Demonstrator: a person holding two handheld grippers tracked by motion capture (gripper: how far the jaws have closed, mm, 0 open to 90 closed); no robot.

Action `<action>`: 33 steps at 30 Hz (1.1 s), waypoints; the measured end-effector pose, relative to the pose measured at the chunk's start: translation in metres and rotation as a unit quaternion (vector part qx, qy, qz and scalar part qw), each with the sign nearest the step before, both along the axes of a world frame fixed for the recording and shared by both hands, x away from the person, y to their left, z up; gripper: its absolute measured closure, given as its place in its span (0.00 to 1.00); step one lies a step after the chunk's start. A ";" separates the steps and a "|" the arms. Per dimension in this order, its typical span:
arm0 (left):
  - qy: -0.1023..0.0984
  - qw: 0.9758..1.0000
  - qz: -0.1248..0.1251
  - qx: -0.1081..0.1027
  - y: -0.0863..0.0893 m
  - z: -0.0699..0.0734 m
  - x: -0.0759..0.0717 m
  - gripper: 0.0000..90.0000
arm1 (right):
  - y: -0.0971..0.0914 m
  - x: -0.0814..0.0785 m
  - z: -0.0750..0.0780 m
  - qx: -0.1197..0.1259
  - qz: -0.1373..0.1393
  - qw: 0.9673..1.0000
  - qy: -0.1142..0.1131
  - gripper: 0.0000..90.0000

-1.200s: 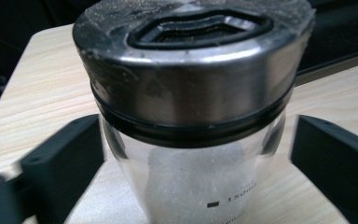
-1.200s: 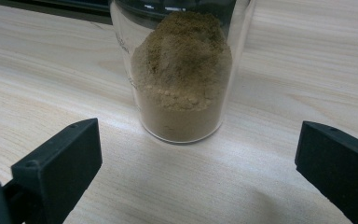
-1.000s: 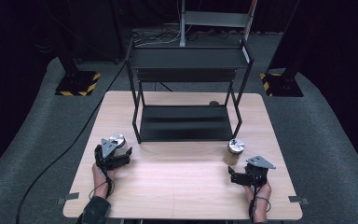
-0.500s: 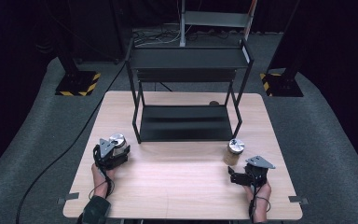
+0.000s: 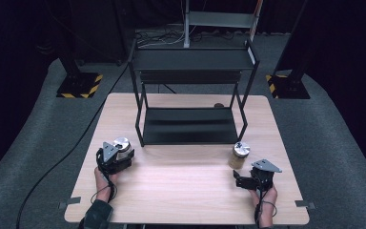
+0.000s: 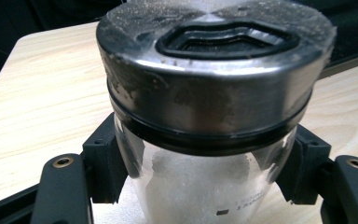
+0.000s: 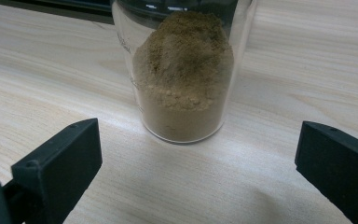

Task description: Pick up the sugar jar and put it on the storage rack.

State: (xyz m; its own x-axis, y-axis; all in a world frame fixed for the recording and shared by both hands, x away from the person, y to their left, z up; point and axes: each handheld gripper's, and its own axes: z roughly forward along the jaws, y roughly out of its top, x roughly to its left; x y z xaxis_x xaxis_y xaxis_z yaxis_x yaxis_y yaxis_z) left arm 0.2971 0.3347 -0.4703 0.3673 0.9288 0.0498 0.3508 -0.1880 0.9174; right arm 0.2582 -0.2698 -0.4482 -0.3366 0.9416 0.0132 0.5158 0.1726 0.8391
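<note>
The left gripper (image 5: 115,158) is clamping a glass jar of white powder (image 6: 200,186) low on its body, below the steel lid (image 6: 212,70); the jaws have just been closing and the pads are now pressing the glass on both sides. Gripping under the lid is probably keeping the jar upright and stopping it from slipping out. This jar is standing near the left edge of the wooden table (image 5: 181,195), just in front of the black two-tier shelf rack (image 5: 190,124). The right gripper (image 5: 242,180) is holding its jaws wide apart, aimed at a jar of brown powder (image 7: 182,74) at near right, not touching it. That one is lined up for a matching grasp, apparently for shelving.
</note>
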 end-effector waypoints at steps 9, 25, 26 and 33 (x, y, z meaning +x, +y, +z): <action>0.003 1.000 -0.006 -0.007 -0.004 0.002 -0.004 0.33 | -0.001 0.001 0.000 0.001 0.003 1.000 0.001 0.00; -0.001 1.000 -0.026 -0.008 -0.011 0.017 -0.008 0.33 | -0.003 0.001 0.000 0.005 0.007 1.000 0.001 0.00; 0.000 1.000 -0.028 -0.006 -0.012 0.018 -0.008 0.33 | -0.003 0.000 0.000 0.006 0.006 1.000 0.000 0.00; 0.001 0.999 -0.037 -0.007 -0.015 0.020 -0.006 0.33 | -0.003 0.001 0.000 0.004 0.007 1.000 0.002 0.00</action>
State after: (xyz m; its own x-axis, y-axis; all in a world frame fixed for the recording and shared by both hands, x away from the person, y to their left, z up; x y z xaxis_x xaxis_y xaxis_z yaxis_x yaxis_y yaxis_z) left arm 0.2911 0.3192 -0.4498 0.4353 0.8995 0.0370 0.3375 -0.2012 0.9196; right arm 0.2592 -0.2724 -0.4481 -0.3505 0.9363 0.0223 0.5171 0.1736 0.8381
